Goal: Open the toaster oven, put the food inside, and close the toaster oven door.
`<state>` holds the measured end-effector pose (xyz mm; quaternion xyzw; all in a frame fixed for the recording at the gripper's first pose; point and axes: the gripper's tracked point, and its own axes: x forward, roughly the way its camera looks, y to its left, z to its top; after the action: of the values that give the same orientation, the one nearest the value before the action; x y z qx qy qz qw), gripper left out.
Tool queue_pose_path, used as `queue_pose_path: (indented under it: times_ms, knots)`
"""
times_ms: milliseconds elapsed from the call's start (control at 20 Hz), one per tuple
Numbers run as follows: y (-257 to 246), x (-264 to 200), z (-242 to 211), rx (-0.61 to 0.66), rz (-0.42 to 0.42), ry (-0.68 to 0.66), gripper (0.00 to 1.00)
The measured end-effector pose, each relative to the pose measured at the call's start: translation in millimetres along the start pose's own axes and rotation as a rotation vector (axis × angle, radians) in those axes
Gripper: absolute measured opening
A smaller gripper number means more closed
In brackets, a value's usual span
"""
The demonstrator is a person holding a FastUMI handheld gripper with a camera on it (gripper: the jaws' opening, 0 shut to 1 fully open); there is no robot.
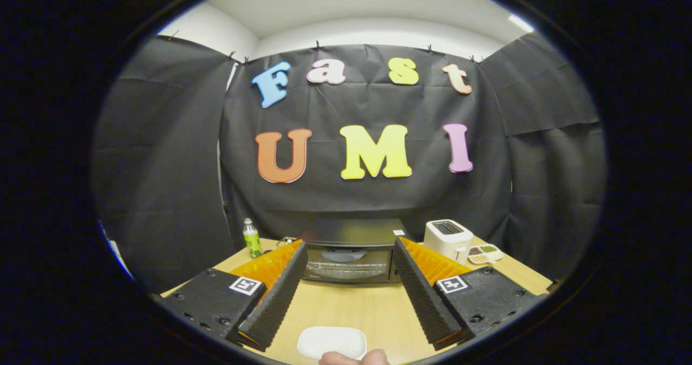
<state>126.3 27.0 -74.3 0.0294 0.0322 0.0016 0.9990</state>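
Note:
A black toaster oven [348, 251] stands at the far side of the wooden table [351, 305], its glass door shut. My gripper [350, 243] is open, its two fingers spread wide with the oven framed beyond them and nothing between them. A white oval plate [331, 342] lies on the table close in, below and between the fingers. Something pale, perhaps the food or a fingertip [354, 358], shows at the plate's near rim; I cannot tell which.
A white pop-up toaster [447, 237] stands right of the oven, with a small tray of mixed items [485, 253] beside it. A green-labelled bottle [252, 239] stands left of the oven. Black cloth walls close in the booth behind.

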Motion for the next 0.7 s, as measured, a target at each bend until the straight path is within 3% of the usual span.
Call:
queue_pose_path:
  times_ms: [450,700]
  knots:
    - [8,-59,-11,-0.027,0.074,-0.035,1.0]
    - [-7,-59,-23,0.039,0.051,-0.023,1.0]
